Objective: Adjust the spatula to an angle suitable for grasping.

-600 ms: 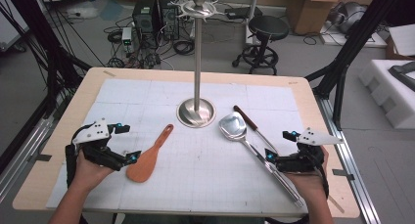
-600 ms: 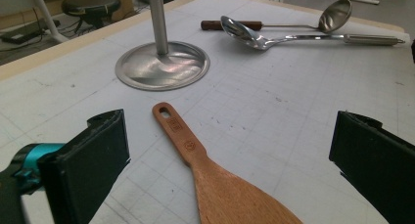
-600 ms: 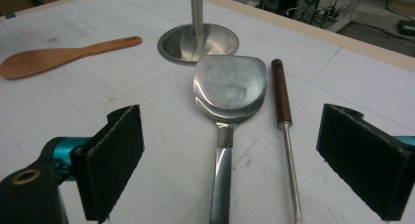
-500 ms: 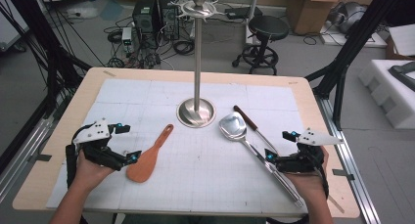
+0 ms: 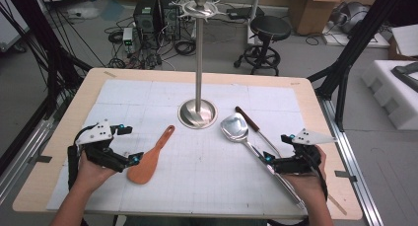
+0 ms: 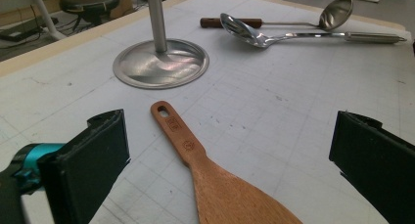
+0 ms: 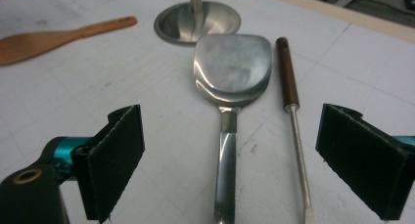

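Observation:
A wooden spatula (image 5: 148,159) (image 6: 215,185) lies flat on the white mat, its blade toward the table's front. My left gripper (image 5: 130,144) (image 6: 230,136) stands open just left of it, and the spatula's neck lies between the jaws without touching the pads. A steel turner (image 5: 235,129) (image 7: 232,67) and a ladle with a wooden handle (image 5: 249,120) (image 7: 285,72) lie side by side on the right. My right gripper (image 5: 277,148) (image 7: 235,136) is open over their shafts, pads well apart. A steel hanging stand (image 5: 198,112) rises at the mat's middle.
The stand's round base (image 6: 161,62) (image 7: 195,21) sits between the two sets of utensils, and its pole carries hooks at the top. A white mat (image 5: 207,186) covers the wooden table. A stool, cables and boxes are on the floor beyond the far edge.

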Demonstrator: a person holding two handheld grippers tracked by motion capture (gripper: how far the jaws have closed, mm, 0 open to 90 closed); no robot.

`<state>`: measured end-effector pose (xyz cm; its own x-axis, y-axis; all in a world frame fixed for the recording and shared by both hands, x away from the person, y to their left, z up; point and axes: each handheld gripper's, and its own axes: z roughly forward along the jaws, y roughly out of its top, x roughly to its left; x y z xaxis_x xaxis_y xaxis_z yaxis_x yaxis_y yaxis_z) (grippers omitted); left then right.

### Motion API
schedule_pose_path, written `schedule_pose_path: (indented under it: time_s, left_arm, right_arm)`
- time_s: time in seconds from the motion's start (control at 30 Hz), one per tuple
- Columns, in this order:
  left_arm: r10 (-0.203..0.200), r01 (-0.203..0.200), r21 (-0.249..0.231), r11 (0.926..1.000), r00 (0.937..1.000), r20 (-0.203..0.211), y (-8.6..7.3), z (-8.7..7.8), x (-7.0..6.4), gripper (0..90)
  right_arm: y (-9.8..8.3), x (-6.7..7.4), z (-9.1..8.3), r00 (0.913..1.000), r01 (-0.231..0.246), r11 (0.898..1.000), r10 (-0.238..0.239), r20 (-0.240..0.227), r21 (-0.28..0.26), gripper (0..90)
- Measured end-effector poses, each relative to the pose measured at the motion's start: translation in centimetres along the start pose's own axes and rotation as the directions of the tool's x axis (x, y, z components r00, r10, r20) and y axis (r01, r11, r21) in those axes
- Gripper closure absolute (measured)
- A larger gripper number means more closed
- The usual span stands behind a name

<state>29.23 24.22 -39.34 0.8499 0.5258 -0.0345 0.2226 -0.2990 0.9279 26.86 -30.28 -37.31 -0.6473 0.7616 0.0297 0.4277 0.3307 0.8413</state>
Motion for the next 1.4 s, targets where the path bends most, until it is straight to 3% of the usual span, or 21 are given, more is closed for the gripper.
schedule_pose_path:
  time_s: [0.03, 0.23, 0.4, 0.43, 0.47, 0.5, 0.6, 0.67, 0.7, 0.73, 0.77, 0.83, 0.9, 0.93, 1.03, 1.1, 1.13, 1.17, 1.27, 1.37, 1.4]
  left_arm:
    - [0.007, -0.007, 0.003, 1.0000, 1.0000, 0.000, 0.0, 0.0, 0.0, 1.7]
    - [0.003, -0.003, -0.006, 1.0000, 1.0000, -0.007, 0.0, -0.3, 0.1, 1.7]
    - [0.001, -0.001, -0.002, 1.0000, 1.0000, -0.006, 0.0, -0.2, 0.1, 1.7]
    - [0.011, -0.011, 0.006, 0.9999, 0.9999, -0.012, 0.1, -0.1, 0.0, 1.7]
    - [0.011, -0.011, 0.006, 0.9999, 0.9999, -0.012, 0.1, -0.1, 0.0, 1.7]
    - [0.017, -0.017, 0.011, 0.9998, 0.9998, -0.010, 0.1, 0.0, -0.1, 1.7]
    - [0.015, -0.015, 0.010, 0.9998, 0.9998, -0.011, 0.1, -0.1, 0.0, 1.7]
    - [0.011, -0.011, 0.005, 0.9999, 0.9999, -0.011, 0.1, -0.1, 0.0, 1.7]
    - [0.013, -0.013, 0.006, 0.9999, 0.9999, -0.009, 0.2, -0.1, 0.0, 1.7]
    - [0.013, -0.013, 0.006, 0.9999, 0.9999, -0.009, 0.2, -0.1, 0.0, 1.7]
    - [0.015, -0.015, 0.005, 0.9999, 0.9999, -0.009, 0.2, -0.1, 0.0, 1.7]
    - [0.018, -0.018, 0.007, 0.9998, 0.9998, -0.009, 0.2, -0.1, 0.0, 1.7]
    - [0.021, -0.021, 0.009, 0.9997, 0.9997, -0.009, 0.2, 0.0, -0.1, 1.7]
    - [0.019, -0.019, 0.008, 0.9998, 0.9998, -0.011, 0.2, 0.0, -0.1, 1.7]
    - [0.030, -0.030, 0.017, 0.9994, 0.9995, -0.013, 0.3, 0.0, -0.2, 1.7]
    - [0.035, -0.034, 0.022, 0.9992, 0.9993, -0.012, 0.3, 0.1, -0.3, 1.7]
    - [0.035, -0.034, 0.022, 0.9992, 0.9993, -0.012, 0.3, 0.1, -0.3, 1.7]
    - [0.033, -0.032, 0.024, 0.9992, 0.9994, -0.013, 0.3, 0.2, -0.3, 1.7]
    - [0.030, -0.030, 0.020, 0.9994, 0.9995, -0.010, 0.3, 0.1, -0.3, 1.7]
    - [0.030, -0.030, 0.018, 0.9994, 0.9995, -0.012, 0.3, 0.1, -0.2, 1.7]
    - [0.030, -0.030, 0.017, 0.9994, 0.9995, -0.012, 0.3, 0.1, -0.2, 1.7]
  right_arm:
    - [0.1, 0.1, 0.5, 0.9999, 0.007, 0.999, -0.008, 0.010, 0.040, 9.7]
    - [0.5, 0.3, 2.1, 1.0000, 0.003, 0.991, -0.003, -0.001, 0.137, 10.0]
    - [1.0, 0.1, 3.1, 0.9997, 0.011, 0.984, -0.008, -0.022, 0.177, 14.4]
    - [1.3, -0.1, 3.9, 0.9997, 0.013, 0.974, -0.008, -0.023, 0.226, 14.4]
    - [1.3, -0.1, 3.9, 0.9997, 0.013, 0.974, -0.008, -0.023, 0.226, 14.4]
    - [1.5, -0.3, 4.5, 0.9995, 0.019, 0.964, -0.012, -0.031, 0.267, 14.7]
    - [1.7, -0.4, 5.0, 0.9995, 0.023, 0.953, -0.017, -0.025, 0.302, 15.0]
    - [2.0, -0.5, 5.5, 0.9994, 0.028, 0.936, -0.019, -0.031, 0.351, 15.3]
    - [2.2, -0.6, 6.0, 0.9990, 0.039, 0.921, -0.027, -0.036, 0.388, 17.3]
    - [2.2, -0.6, 6.0, 0.9990, 0.039, 0.921, -0.027, -0.036, 0.388, 17.3]
    - [2.3, -0.7, 6.4, 0.9982, 0.048, 0.903, -0.028, -0.052, 0.427, 20.7]
    - [2.4, -0.7, 6.5, 0.9978, 0.051, 0.896, -0.026, -0.061, 0.441, 22.6]
    - [2.4, -1.0, 7.2, 0.9964, 0.042, 0.872, -0.001, -0.085, 0.488, 30.2]
    - [2.4, -1.0, 7.2, 0.9964, 0.042, 0.872, -0.001, -0.085, 0.488, 30.2]
    - [2.3, -1.0, 7.9, 0.9966, 0.036, 0.848, 0.008, -0.082, 0.528, 33.8]
    - [2.0, -1.3, 8.4, 0.9973, 0.030, 0.824, 0.013, -0.072, 0.566, 36.8]
    - [2.0, -1.3, 8.4, 0.9973, 0.030, 0.824, 0.013, -0.072, 0.566, 36.8]
    - [1.9, -1.4, 8.7, 0.9977, 0.023, 0.814, 0.018, -0.065, 0.580, 40.7]
    - [1.8, -1.5, 8.9, 0.9976, 0.032, 0.809, 0.010, -0.069, 0.586, 44.0]
    - [1.7, -1.4, 9.2, 0.9972, 0.041, 0.788, 0.007, -0.075, 0.614, 53.5]
    - [1.7, -1.4, 9.2, 0.9972, 0.041, 0.788, 0.007, -0.075, 0.614, 53.5]
